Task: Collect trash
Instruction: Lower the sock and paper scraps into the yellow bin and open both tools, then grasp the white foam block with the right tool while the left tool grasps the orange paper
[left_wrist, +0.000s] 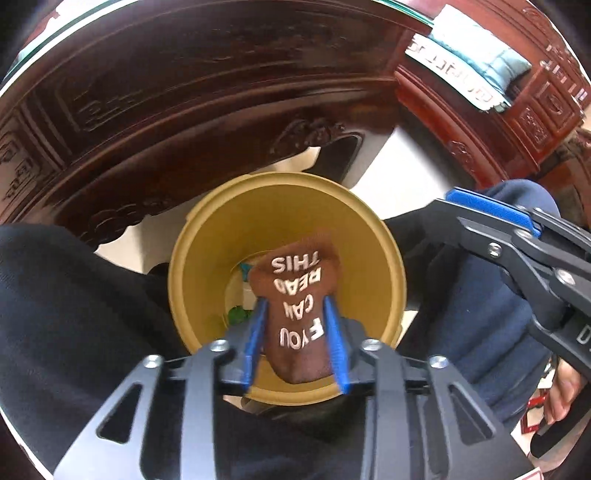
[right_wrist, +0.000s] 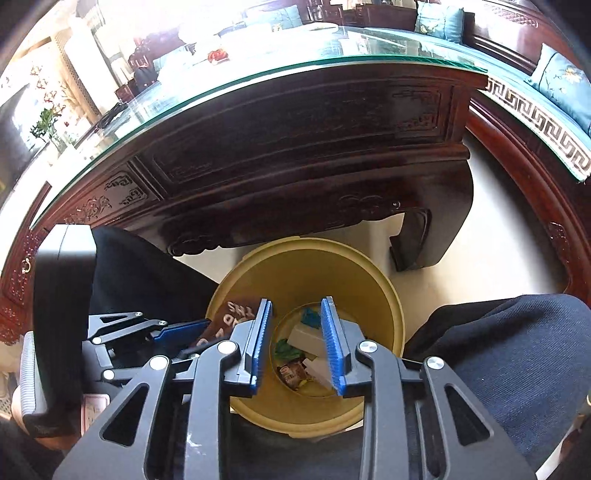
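Pinching brown sock (left_wrist: 295, 314), left claw (left_wrist: 297, 336) over bin rim (left_wrist: 177, 258); right claw (right_wrist: 297, 345) spread.

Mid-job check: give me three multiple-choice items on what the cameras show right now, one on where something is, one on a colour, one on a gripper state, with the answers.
1. Where is the brown sock with white lettering?
A. on the glass tabletop
B. between the left gripper's fingers, over the bin
C. on the floor beside the bin

2. What colour is the bin?
A. yellow
B. red
C. white

3. How is the right gripper?
A. shut on a wrapper
B. shut on the sock
C. open, holding nothing

Answers:
1 B, the left gripper pinches the sock above the bin's opening.
2 A, its wall and rim show mustard yellow.
3 C, its fingers stand apart with only the bin's trash visible far below between them.
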